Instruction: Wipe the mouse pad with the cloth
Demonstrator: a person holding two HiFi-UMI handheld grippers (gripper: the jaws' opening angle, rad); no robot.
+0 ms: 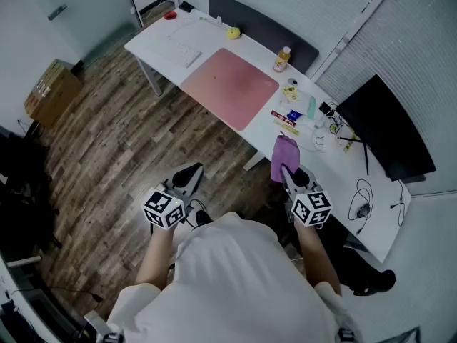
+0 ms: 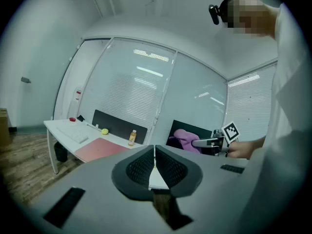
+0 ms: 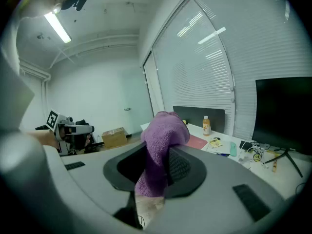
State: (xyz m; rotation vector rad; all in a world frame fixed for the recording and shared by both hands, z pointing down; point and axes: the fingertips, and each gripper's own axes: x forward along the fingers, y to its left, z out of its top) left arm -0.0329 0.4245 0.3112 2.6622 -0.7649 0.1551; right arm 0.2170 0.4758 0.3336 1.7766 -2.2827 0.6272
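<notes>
A pink mouse pad lies flat on the long white desk, and shows small in the left gripper view as the mouse pad. My right gripper is shut on a purple cloth, which hangs at the desk's near edge, well short of the pad. In the right gripper view the cloth bulges up between the jaws. My left gripper is shut with nothing in it, held over the wooden floor in front of the desk. Its jaws meet in the left gripper view.
A black monitor stands at the desk's right end among cables. A yellow-capped bottle, small packets and a teal item lie right of the pad. A white keyboard lies left of it. A cardboard box sits on the floor.
</notes>
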